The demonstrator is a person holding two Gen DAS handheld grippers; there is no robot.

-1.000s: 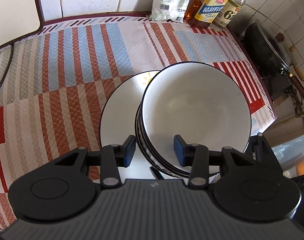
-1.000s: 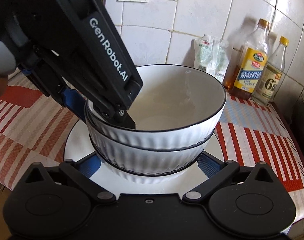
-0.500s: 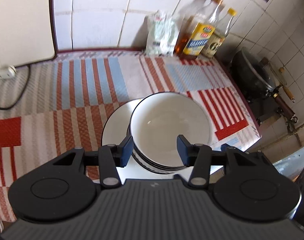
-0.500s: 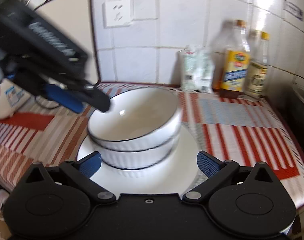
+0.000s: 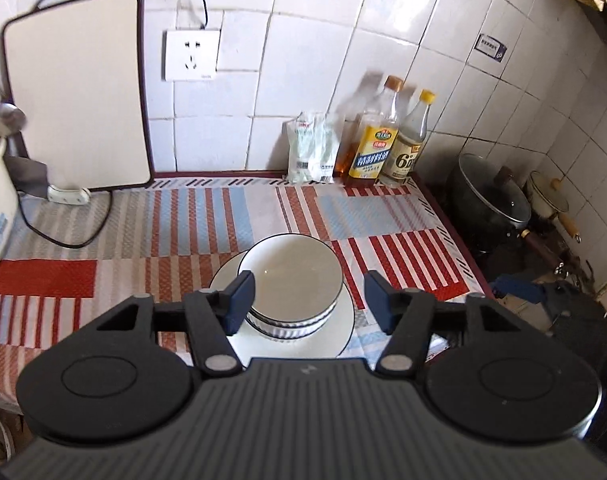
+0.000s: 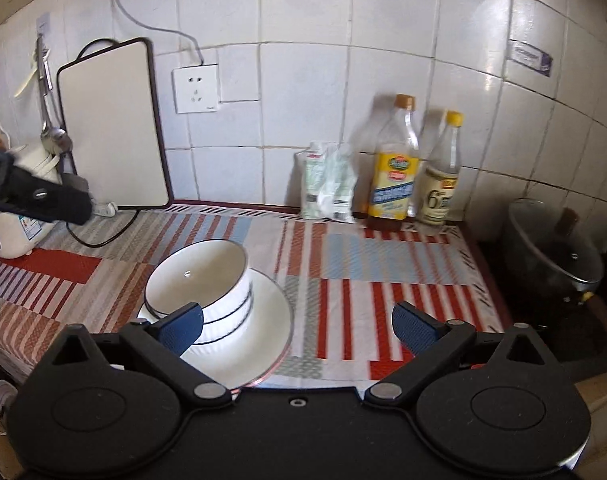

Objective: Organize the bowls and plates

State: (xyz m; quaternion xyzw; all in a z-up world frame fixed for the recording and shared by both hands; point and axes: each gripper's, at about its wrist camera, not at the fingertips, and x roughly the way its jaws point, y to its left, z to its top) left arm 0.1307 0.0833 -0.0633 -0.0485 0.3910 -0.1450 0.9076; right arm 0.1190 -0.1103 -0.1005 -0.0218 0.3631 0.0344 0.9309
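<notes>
Hovering above the table [image 5: 171, 220], I had both tools clear of the stack. Left hand-held gripper [image 5: 308, 300] was empty, jaws opening; right hand-held gripper [image 6: 297, 326] was spread wide, grasping nothing. Two nested bowls [image 5: 291, 280] sat upright, mouths up, on the white plate [image 5: 343, 328] near the table's front edge; round, no long axis. Stacking looked done; next move probably just calls for leaving it alone.

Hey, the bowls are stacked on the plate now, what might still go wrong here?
1. The stacked bowls sit off-centre on the plate, toward its left side in the right wrist view, so carrying the plate might tip them.
2. The plate lies near the counter's front edge; a nudge may push it off.
</notes>
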